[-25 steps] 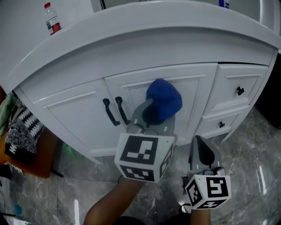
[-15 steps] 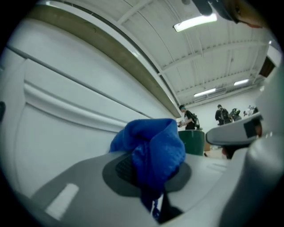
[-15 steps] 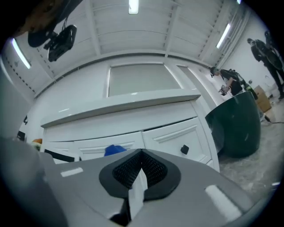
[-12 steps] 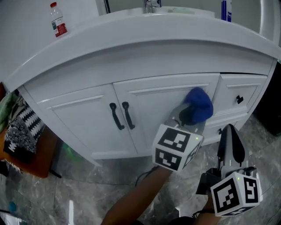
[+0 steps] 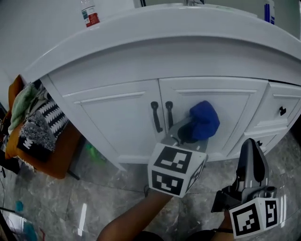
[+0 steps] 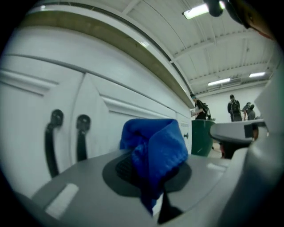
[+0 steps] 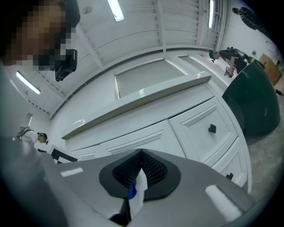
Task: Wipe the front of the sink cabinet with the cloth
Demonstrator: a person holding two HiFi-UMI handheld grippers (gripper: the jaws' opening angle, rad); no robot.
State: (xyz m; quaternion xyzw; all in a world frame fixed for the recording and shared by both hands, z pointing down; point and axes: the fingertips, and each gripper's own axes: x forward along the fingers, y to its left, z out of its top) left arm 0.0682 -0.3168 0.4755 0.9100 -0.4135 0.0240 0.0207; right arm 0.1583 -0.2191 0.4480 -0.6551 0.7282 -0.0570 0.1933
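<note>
Left tongs: the left tongs are clenched on a bunched blue cloth. In the left gripper view, the cloth bulges up from between the two grey jaws.
Cloth: it is at the face of the right-hand door of the white sink cabinet, just right of the two black bar handles. Whether it presses on the panel cannot be told.
Right tongs: the right tongs are low and to the right, near the person and well apart from the cloth. The right gripper view shows their jaws closed tip to tip, with nothing held.
Cabinet: two doors meet at the handles, and small drawers with black knobs are at the far right.
Worktop: the curved white worktop overhangs the doors. A clear plastic bottle with a red label stands at its far left.
Floor: a grey marble floor lies below the cabinet.
</note>
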